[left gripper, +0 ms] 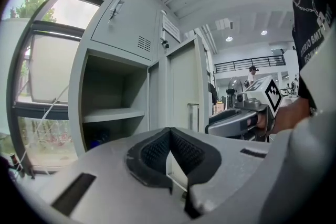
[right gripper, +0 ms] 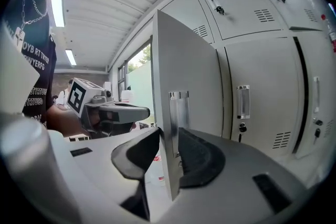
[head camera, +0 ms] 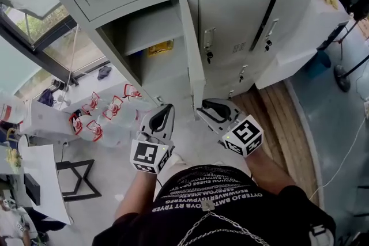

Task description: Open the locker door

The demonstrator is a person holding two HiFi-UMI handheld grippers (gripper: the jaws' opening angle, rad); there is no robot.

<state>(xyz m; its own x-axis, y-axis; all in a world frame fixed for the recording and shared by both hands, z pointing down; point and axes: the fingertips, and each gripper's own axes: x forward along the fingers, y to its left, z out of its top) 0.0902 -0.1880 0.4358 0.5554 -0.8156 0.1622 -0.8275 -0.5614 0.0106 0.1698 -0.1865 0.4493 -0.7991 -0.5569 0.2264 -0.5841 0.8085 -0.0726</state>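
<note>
Grip on open door [head camera: 192, 60]
Jaws of right gripper [right gripper: 169, 134] clamp its edge; left gripper [left gripper: 169, 130] jaws closed, empty.

We see the locker door [head camera: 193, 60] swung out towards us, its free edge between the jaws of the right gripper [head camera: 206, 108]. Left of it is the open compartment [head camera: 134, 57] with a shelf [head camera: 153, 29] inside, and the left gripper [head camera: 163, 118] is before that. To the door's right stand closed lockers [head camera: 230, 26].
</note>
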